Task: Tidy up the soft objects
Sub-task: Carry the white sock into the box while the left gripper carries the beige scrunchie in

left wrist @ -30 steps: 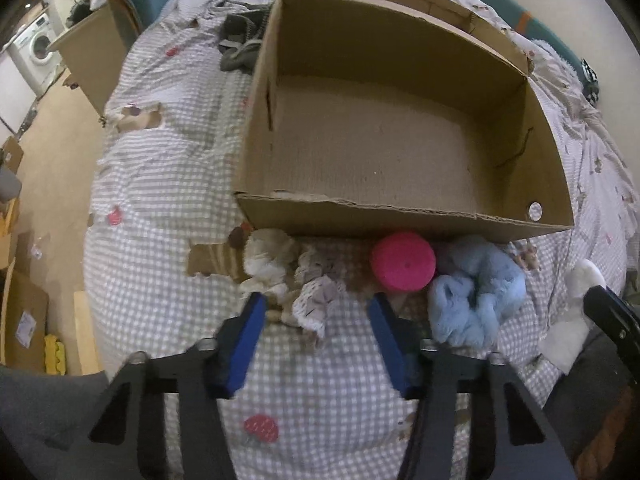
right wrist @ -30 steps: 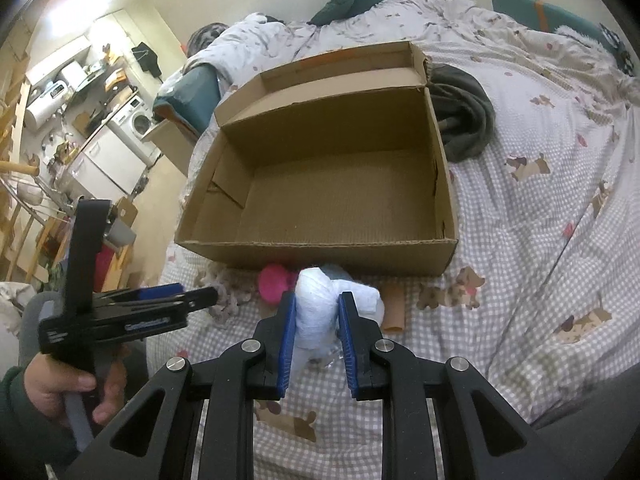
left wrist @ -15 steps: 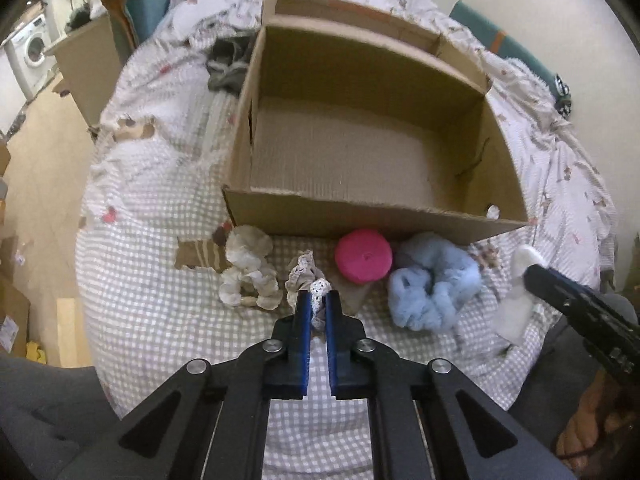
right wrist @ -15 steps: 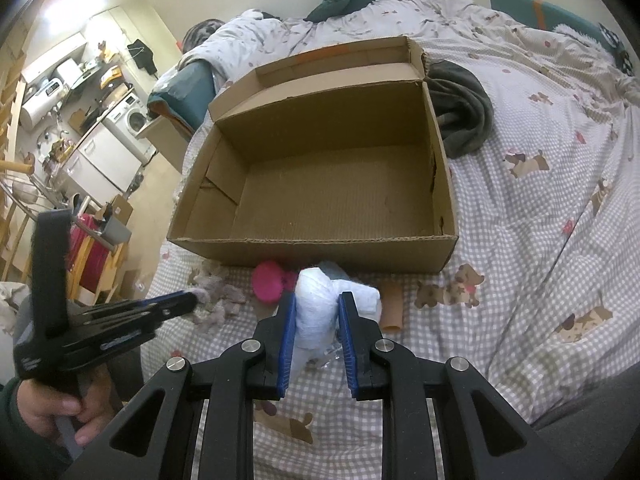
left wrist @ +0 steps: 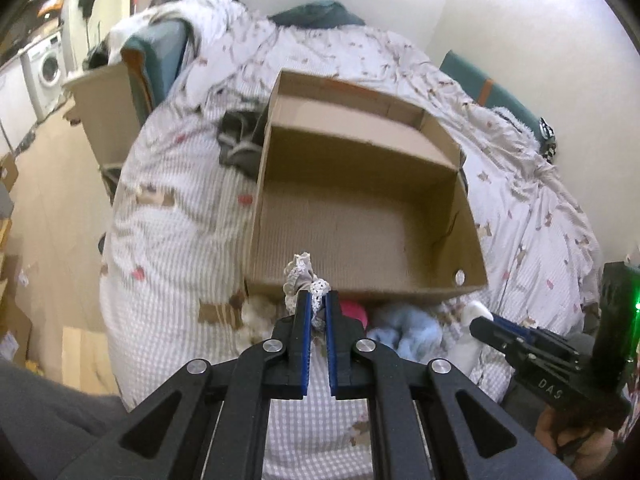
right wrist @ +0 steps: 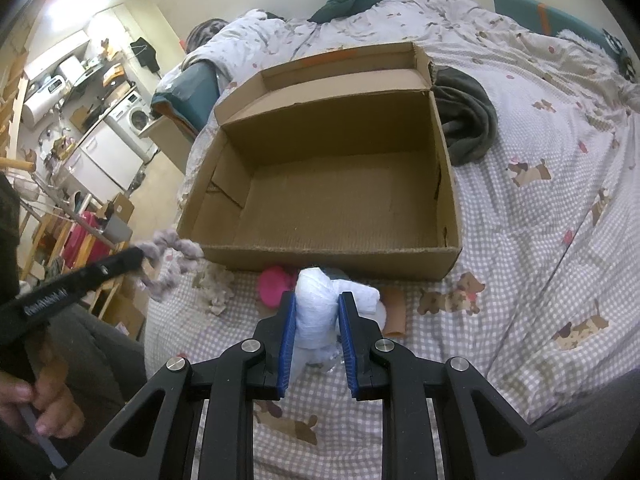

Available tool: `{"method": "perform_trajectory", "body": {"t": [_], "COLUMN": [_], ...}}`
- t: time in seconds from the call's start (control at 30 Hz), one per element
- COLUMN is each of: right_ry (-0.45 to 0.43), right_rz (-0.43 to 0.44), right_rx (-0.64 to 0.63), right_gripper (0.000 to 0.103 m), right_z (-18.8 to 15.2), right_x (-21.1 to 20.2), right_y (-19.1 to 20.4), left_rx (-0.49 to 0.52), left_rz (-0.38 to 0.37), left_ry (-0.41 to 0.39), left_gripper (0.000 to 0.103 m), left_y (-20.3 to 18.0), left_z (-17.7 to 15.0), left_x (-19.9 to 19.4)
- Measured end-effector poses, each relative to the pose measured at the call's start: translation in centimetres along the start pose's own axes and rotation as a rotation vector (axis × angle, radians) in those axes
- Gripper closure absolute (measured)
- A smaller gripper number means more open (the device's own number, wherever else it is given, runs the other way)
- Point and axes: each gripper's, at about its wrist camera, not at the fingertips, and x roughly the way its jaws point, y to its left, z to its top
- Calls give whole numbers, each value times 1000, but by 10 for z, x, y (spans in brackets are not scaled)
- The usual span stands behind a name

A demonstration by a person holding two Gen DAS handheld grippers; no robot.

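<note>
Right now, line by line:

Left gripper (left wrist: 316, 310): my fingers are pressed nearly together on a lacy grey scrunchie (left wrist: 304, 280). It is lifted off the bed, its top showing against the near wall of the cardboard box (left wrist: 360, 216). In the right wrist view the same scrunchie (right wrist: 168, 256) dangles beside the box's left front corner.

Right gripper (right wrist: 316, 320): my fingers stand partly apart, clamped on both sides of a white soft bundle (right wrist: 320, 308). I cannot tell whether it rests on the bed or is raised. Its lower end is hidden behind my fingers.

Cardboard box: open, sitting on the checked bedspread (right wrist: 520, 280). Nothing shows on its floor; its far flap stands up behind.

Pink round thing (right wrist: 274, 286): on the bedspread just in front of the box, half covered by the white bundle. In the left view only a sliver shows.

Blue fluffy scrunchie (left wrist: 404, 330): near the box front, blurred, partly behind my left fingers.

Cream scrunchie (right wrist: 214, 286): crumpled on the bedspread, left of the pink thing.

Dark grey cloth (right wrist: 464, 120): heaped against the box's right side; its far edge is cut off by the box wall.

Brown patch (right wrist: 394, 312): just right of the white bundle; too unclear to tell whether it is an object or a print.
</note>
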Motion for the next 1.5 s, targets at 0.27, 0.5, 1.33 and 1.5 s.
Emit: {"method": "perform_trajectory", "body": {"t": [0.27,0.5,1.33,1.5], "right_ry": [-48,-122,-11,-10], "right_rz": [5,3,-79,-83], "right_rx": [-10,-52,-98,-110], "right_gripper": [80,80,80,80], "right_z": [29,77,80,79], "right_x": [-3,6,93,94], "right_y": [3,9,-3,-1], "left_rx": [47,72,70,76], "left_rz": [-16,37,132,131], "left_ry": [-82,-150,-25,-22], "left_gripper": [97,97,96,96], "left_y": [-14,-25,-5,-6], "left_z": [46,93,59,58], "left_x": [-2,21,138,136]}}
